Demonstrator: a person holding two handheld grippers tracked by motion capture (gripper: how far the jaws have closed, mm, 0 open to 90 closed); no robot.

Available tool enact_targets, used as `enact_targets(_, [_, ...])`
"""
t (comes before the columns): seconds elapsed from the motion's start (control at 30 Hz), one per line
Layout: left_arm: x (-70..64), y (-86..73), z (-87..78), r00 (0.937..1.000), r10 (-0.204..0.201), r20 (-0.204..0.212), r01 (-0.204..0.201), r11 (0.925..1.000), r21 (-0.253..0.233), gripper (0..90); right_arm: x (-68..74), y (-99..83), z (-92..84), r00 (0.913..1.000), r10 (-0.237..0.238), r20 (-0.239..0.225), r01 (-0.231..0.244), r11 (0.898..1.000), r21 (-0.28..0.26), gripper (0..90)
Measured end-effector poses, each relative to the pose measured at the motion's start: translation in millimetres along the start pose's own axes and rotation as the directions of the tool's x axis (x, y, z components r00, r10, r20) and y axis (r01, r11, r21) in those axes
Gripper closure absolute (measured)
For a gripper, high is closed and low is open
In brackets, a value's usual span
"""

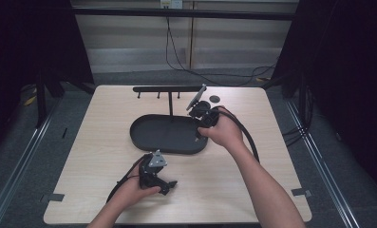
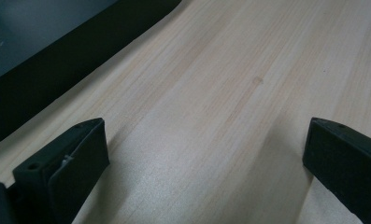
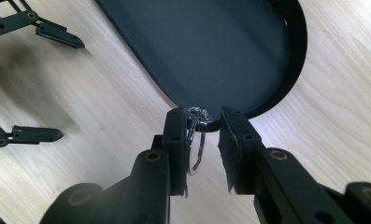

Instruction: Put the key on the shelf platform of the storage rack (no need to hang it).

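While both hands rest low over the pale wooden counter (image 1: 224, 190), the scene reads as follows.

Right hand-held gripper (image 3: 203, 128): its two black jaws are pressed together on a metal ring, right at the near rim of the tray; in the high view (image 1: 201, 124) it sits at the tray's right end, held by the person's right hand (image 1: 225, 132).

Metal ring (image 3: 198, 140): a thin silver wire loop, possibly a key ring, though the close picture is too dark to be sure. It hangs upright between the jaws, its top clamped under a small dark piece, its lower part free above the wood.

Tray (image 3: 295, 56): black, oval, shallow, with a raised rim; it lies in the middle of the counter (image 1: 143, 137).

Rack (image 1: 169, 89): a black T-shaped stand with a level bar and short pegs under it, rising from the far side of the tray.

Left hand-held gripper (image 2: 206, 154): jaws spread wide with bare wood between them, just beside the tray's dark edge (image 2: 57, 70); in the high view (image 1: 169, 186) it is near the tray's front, well apart from the right one.

Small dark disc (image 1: 214, 99): on the counter behind the right hand.
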State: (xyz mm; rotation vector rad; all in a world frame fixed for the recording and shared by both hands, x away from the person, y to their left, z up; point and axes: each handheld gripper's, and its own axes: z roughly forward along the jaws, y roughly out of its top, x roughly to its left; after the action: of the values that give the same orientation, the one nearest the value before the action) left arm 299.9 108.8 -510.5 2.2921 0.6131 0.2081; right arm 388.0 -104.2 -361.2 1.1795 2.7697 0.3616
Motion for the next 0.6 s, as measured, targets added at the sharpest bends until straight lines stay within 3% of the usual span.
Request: enact_targets(0.6, [0.1, 0.0, 0.0, 1.0, 0.001, -0.001, -0.001, 1.0, 0.0, 0.0, -2.0, 13.3, 3.7, 1.0, 0.004, 0.005, -0.004, 1.0, -0.006, 73.3])
